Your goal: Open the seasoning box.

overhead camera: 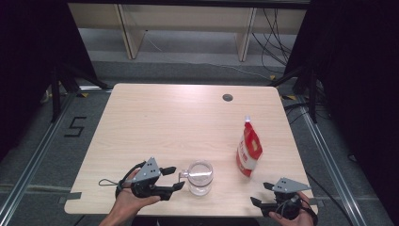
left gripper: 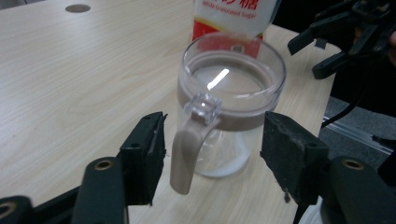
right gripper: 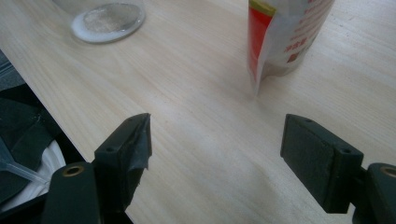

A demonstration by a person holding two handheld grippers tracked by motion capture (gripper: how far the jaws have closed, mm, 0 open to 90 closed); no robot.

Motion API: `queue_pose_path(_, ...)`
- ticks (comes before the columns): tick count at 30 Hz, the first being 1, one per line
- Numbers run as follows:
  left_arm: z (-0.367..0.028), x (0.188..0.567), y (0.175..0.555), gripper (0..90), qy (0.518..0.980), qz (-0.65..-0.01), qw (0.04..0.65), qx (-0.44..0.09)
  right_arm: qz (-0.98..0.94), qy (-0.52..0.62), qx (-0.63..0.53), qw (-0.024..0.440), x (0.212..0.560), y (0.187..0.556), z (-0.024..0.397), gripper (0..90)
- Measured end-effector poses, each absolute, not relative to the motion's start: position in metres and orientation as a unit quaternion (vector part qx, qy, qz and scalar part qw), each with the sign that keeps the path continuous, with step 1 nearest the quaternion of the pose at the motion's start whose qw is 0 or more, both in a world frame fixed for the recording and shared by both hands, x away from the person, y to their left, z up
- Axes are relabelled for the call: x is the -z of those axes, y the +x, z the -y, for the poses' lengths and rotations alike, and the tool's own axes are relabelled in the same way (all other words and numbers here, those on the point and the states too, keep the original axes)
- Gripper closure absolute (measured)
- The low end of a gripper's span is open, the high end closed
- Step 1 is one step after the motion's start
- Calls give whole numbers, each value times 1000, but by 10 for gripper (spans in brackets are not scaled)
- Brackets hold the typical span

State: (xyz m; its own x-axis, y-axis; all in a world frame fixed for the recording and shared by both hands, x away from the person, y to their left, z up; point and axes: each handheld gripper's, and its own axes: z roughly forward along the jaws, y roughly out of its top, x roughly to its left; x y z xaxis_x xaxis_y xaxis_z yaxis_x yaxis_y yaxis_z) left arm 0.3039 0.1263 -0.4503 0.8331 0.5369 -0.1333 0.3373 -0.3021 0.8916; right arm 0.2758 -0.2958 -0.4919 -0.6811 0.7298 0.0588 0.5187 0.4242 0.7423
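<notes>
From above, the lidded glass jar (overhead camera: 200, 177) is seen near the table's (overhead camera: 155, 122) front edge just beside the unclenched left gripper (overhead camera: 179, 177), its taupe handle (left gripper: 187, 151) ungrasped between those jaws, the right gripper (right gripper: 215, 154) spread before the untouched sugar pouch (right gripper: 285, 32).

even overhead light, dark surrounds, glare on the jar lid (left gripper: 219, 78), soft focus.

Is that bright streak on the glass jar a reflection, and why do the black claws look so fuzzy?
In the left gripper view the white streak on the jar lid is glare from overhead light; the near jaws are soft, out of focus. In the right gripper view the sugar bag is sharper than the jaws. The high view is evenly lit on the table, dark at the sides.
</notes>
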Motion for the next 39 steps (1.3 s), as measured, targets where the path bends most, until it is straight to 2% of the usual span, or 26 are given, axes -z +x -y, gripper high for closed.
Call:
queue_pose_path(6, -123, 443, 307, 710, 797, -257, 537, -102, -834, 373, -385, 129, 492, 275, 294, 258)
queue_pose_path(11, -119, 439, 311, 844, 796, -253, 539, -107, -834, 367, -390, 131, 490, 274, 290, 259)
queue_pose_path(12, -118, 439, 309, 858, 790, -269, 541, -101, -833, 370, -391, 129, 490, 274, 288, 259)
queue_pose_path(24, -114, 441, 317, 889, 800, -266, 523, -125, -840, 342, -403, 125, 487, 270, 275, 303)
queue_pose_path(30, -114, 445, 316, 889, 801, -271, 521, -120, -839, 326, -413, 139, 485, 269, 269, 378)
queue_pose_path(35, -116, 445, 317, 889, 801, -269, 519, -128, -833, 318, -437, 119, 483, 269, 265, 469)
queue_pose_path(39, -119, 447, 318, 887, 801, -267, 520, -130, -830, 315, -443, 127, 482, 265, 260, 555)
